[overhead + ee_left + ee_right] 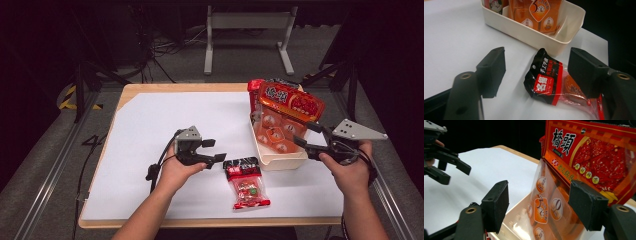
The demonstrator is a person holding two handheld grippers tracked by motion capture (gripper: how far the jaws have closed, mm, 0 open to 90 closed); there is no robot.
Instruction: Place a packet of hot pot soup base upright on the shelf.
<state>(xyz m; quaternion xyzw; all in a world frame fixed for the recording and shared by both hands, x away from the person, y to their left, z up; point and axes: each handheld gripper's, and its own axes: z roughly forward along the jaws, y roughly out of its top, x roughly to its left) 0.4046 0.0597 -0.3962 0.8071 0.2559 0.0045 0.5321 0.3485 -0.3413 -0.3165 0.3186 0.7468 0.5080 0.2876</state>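
Red-and-black snack packet (246,182) lies flat on the desk (150,130), just in front of the cream bin (278,156). Left gripper (214,151) hovers beside it, fingers spread and empty, probably lining up a pick. Right gripper (307,135), fingers also apart, flanks the large orange pouch (287,112) standing in the bin, seemingly steadying it.
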